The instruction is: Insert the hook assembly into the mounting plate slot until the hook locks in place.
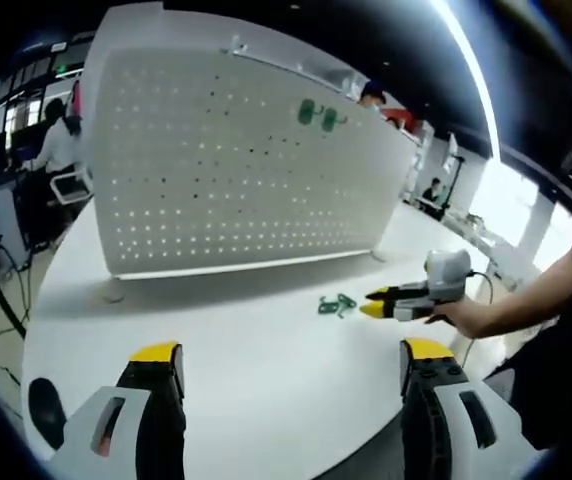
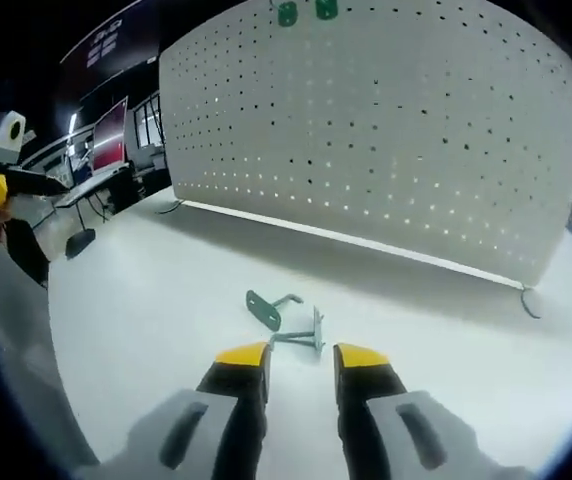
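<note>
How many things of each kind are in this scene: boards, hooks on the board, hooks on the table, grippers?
Pegboard: 1
Green hooks on the pegboard: 2
Green hooks lying on the table: 2, by my reading of the right gripper view
Grippers: 2, left gripper and right gripper
Total: 7

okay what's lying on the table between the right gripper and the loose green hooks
Nothing. In the right gripper view, the right gripper sits just short of the green hooks, with bare white table in the gap.
</note>
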Demonstrator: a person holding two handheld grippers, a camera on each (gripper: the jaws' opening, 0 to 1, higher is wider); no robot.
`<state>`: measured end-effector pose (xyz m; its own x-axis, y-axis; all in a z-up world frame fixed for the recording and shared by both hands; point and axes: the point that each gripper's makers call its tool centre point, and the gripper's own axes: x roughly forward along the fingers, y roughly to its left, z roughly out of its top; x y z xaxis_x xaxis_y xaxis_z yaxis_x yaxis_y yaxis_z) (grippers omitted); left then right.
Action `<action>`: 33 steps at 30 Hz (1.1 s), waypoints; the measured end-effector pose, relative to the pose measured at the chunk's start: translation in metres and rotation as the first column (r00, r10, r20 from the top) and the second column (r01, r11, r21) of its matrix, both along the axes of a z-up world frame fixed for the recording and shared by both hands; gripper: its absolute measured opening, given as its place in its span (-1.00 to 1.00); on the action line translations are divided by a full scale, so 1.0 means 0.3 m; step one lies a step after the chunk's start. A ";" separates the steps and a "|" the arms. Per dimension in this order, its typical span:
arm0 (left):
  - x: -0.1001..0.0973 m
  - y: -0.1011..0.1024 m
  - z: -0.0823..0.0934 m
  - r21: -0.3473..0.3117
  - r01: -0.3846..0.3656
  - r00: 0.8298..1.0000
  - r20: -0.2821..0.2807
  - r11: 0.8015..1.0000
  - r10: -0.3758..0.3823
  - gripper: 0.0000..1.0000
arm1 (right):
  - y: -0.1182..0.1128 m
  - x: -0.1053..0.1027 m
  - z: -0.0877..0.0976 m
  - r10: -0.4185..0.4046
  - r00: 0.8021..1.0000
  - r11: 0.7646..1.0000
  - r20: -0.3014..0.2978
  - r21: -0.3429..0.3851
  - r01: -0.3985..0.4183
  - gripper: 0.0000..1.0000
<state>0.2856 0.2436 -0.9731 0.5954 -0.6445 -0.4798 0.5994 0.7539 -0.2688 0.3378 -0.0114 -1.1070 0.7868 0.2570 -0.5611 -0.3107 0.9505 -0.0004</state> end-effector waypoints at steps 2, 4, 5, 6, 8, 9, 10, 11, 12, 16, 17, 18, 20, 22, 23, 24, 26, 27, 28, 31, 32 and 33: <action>0.002 0.003 -0.002 0.002 0.000 1.000 -0.003 1.000 0.000 0.81 | -0.008 0.012 -0.026 0.002 1.000 1.000 -0.011 -0.018 -0.002 -0.63; 0.004 0.005 -0.003 0.006 0.001 1.000 -0.005 1.000 -0.001 0.81 | -0.015 0.021 -0.041 -0.008 1.000 1.000 -0.021 -0.014 0.008 -0.66; 0.006 0.006 -0.003 0.008 0.002 1.000 -0.006 1.000 -0.002 0.81 | -0.016 0.024 -0.044 -0.010 1.000 1.000 -0.021 -0.013 0.010 -0.69; 0.008 0.007 -0.002 0.008 0.002 1.000 -0.007 1.000 -0.002 0.80 | -0.016 0.027 -0.047 -0.011 1.000 1.000 -0.023 -0.023 0.010 -0.70; 0.013 0.010 0.001 0.010 0.002 1.000 -0.006 1.000 -0.002 0.80 | -0.016 0.034 -0.050 -0.011 1.000 1.000 -0.017 -0.029 0.010 -0.74; 0.017 0.010 0.002 0.012 0.002 1.000 -0.006 1.000 -0.002 0.81 | -0.016 0.036 -0.055 -0.011 1.000 0.999 -0.020 -0.033 0.010 -0.75; 0.019 0.010 0.002 0.012 0.002 1.000 -0.006 1.000 -0.002 0.80 | -0.018 0.037 -0.060 -0.011 1.000 0.999 -0.022 -0.036 0.010 -0.76; 0.022 0.008 0.002 0.013 0.003 1.000 -0.006 1.000 -0.003 0.80 | -0.021 0.038 -0.069 -0.013 1.000 0.999 -0.027 -0.039 0.012 -0.78; 0.024 0.007 0.002 0.013 0.004 1.000 -0.007 1.000 -0.004 0.80 | -0.024 0.039 -0.074 -0.017 0.999 0.999 -0.029 -0.038 0.016 -0.80; 0.029 -0.006 0.004 0.014 0.014 1.000 -0.008 1.000 -0.014 0.80 | -0.029 0.045 -0.073 -0.007 1.000 0.998 -0.015 -0.056 0.006 -0.87; 0.030 -0.008 0.005 0.014 0.017 1.000 -0.008 1.000 -0.016 0.80 | -0.027 0.047 -0.073 0.002 1.000 0.998 -0.011 -0.059 -0.002 -0.89; 0.030 -0.010 0.005 0.015 0.019 1.000 -0.007 1.000 -0.019 0.80 | -0.025 0.048 -0.074 0.020 1.000 0.997 -0.009 -0.072 -0.021 -0.91; 0.030 -0.012 0.006 0.017 0.023 1.000 -0.008 1.000 -0.023 0.79 | -0.024 0.052 -0.073 0.038 0.999 0.995 -0.002 -0.089 -0.038 -0.95; 0.029 -0.011 0.007 0.018 0.024 1.000 -0.007 1.000 -0.023 0.79 | -0.025 0.051 -0.076 0.050 0.999 0.994 -0.005 -0.100 -0.050 -0.98; 0.029 -0.010 0.007 0.018 0.023 1.000 -0.007 1.000 -0.023 0.79 | -0.023 0.051 -0.074 0.053 0.999 0.993 -0.005 -0.101 -0.054 -0.99; 0.028 -0.008 0.006 0.019 0.023 1.000 -0.008 1.000 -0.023 0.79 | -0.023 0.052 -0.068 0.058 0.998 0.993 0.000 -0.103 -0.058 -0.99; 0.026 -0.007 0.005 0.021 0.024 1.000 -0.007 1.000 -0.023 0.79 | -0.021 0.053 -0.056 0.079 0.997 0.990 0.011 -0.122 -0.077 -0.99; 0.024 -0.008 0.003 0.021 0.024 1.000 -0.008 0.999 -0.024 0.79 | -0.020 0.053 -0.053 0.084 0.996 0.989 0.012 -0.124 -0.081 -1.00; 0.022 -0.008 0.002 0.022 0.025 1.000 -0.009 0.999 -0.025 0.79 | -0.018 0.052 -0.052 0.090 0.996 0.988 0.008 -0.123 -0.088 -1.00; 0.019 -0.010 0.000 0.023 0.028 1.000 -0.009 0.999 -0.028 0.79 | -0.018 0.051 -0.037 0.104 0.995 0.986 -0.002 -0.132 -0.103 -1.00; 0.019 -0.011 0.000 0.023 0.028 1.000 -0.009 0.999 -0.028 0.79 | -0.018 0.053 -0.029 0.105 0.994 0.986 -0.002 -0.129 -0.105 -1.00; 0.020 -0.011 0.001 0.022 0.028 1.000 -0.006 0.999 -0.028 0.79 | -0.016 0.057 -0.016 0.105 0.995 0.988 -0.001 -0.117 -0.104 -1.00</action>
<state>0.2915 0.2403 -0.9727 0.5746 -0.6498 -0.4975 0.6186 0.7429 -0.2559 0.3547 -0.0163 -1.1116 0.7623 0.2705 -0.5880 -0.4078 0.9062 -0.1118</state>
